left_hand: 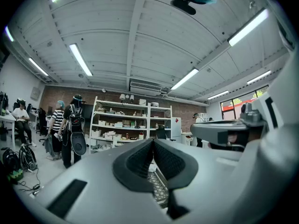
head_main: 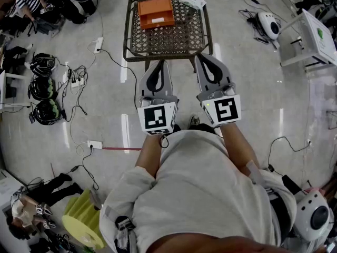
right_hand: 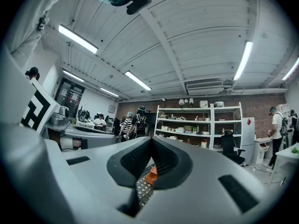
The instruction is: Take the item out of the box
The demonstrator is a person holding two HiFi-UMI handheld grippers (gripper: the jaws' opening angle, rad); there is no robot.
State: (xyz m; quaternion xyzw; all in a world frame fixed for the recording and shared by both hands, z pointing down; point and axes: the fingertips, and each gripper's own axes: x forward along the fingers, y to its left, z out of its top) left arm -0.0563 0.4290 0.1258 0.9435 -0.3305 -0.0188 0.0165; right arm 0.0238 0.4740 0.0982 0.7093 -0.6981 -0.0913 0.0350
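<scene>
An orange box (head_main: 156,12) lies closed on the far left part of a woven table (head_main: 174,38) with a dark frame. A white packet (head_main: 191,0) rests at the table's far right corner. Both grippers are held level, side by side, just short of the table's near edge. My left gripper (head_main: 157,63) is shut with nothing in it; its pads meet in its own view (left_hand: 153,142), with table mesh (left_hand: 157,186) below. My right gripper (head_main: 203,57) is also shut and empty (right_hand: 151,142); a corner of the orange box (right_hand: 150,175) shows under its jaws.
Cables and power strips (head_main: 98,45) run over the floor to the left, beside dark helmets (head_main: 43,86). A white table (head_main: 310,38) stands at the right, a yellow object (head_main: 84,220) at bottom left. People (left_hand: 70,127) stand before shelves (left_hand: 124,125) beyond the table.
</scene>
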